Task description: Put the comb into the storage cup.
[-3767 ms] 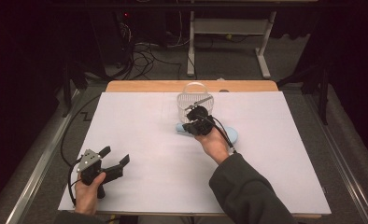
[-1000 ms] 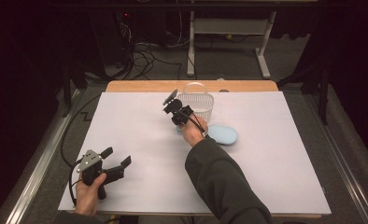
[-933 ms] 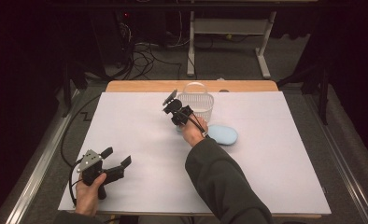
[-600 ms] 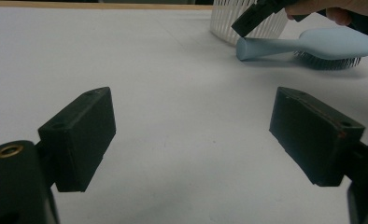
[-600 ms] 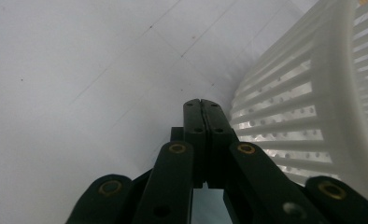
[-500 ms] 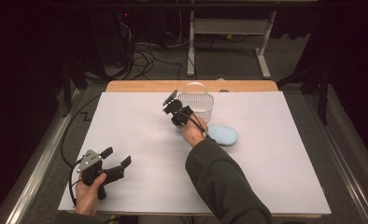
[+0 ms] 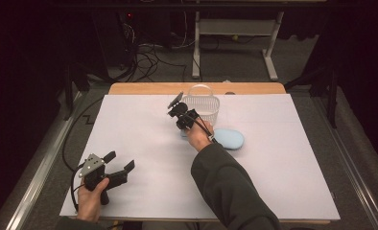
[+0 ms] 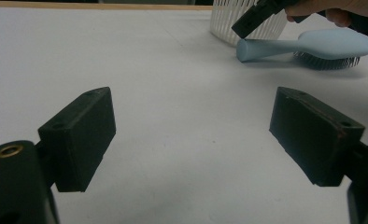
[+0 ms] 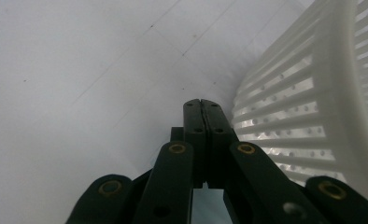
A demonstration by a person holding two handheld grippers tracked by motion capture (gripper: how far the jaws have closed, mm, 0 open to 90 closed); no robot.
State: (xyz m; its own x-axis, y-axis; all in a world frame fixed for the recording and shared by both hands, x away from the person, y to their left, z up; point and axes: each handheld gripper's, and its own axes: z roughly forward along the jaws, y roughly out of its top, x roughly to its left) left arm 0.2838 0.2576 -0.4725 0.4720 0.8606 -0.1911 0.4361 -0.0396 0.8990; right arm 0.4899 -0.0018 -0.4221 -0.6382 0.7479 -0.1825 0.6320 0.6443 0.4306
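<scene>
Two tools are sharing this work, and the right tool (image 7: 177, 106) is sitting with its jaws pressed fully together on nothing, tip almost touching the white basket's (image 7: 202, 106) slatted wall, just beside it. Behind that tool, under the person's wrist, the blue hairbrush (image 7: 227, 138) is lying bristles down on the table (image 7: 283, 163), its handle pointing toward the basket and the tool. Well apart, the left tool (image 7: 119, 163) is waiting with jaws spread wide and empty, so the right one is probably better placed to pick the brush up.
</scene>
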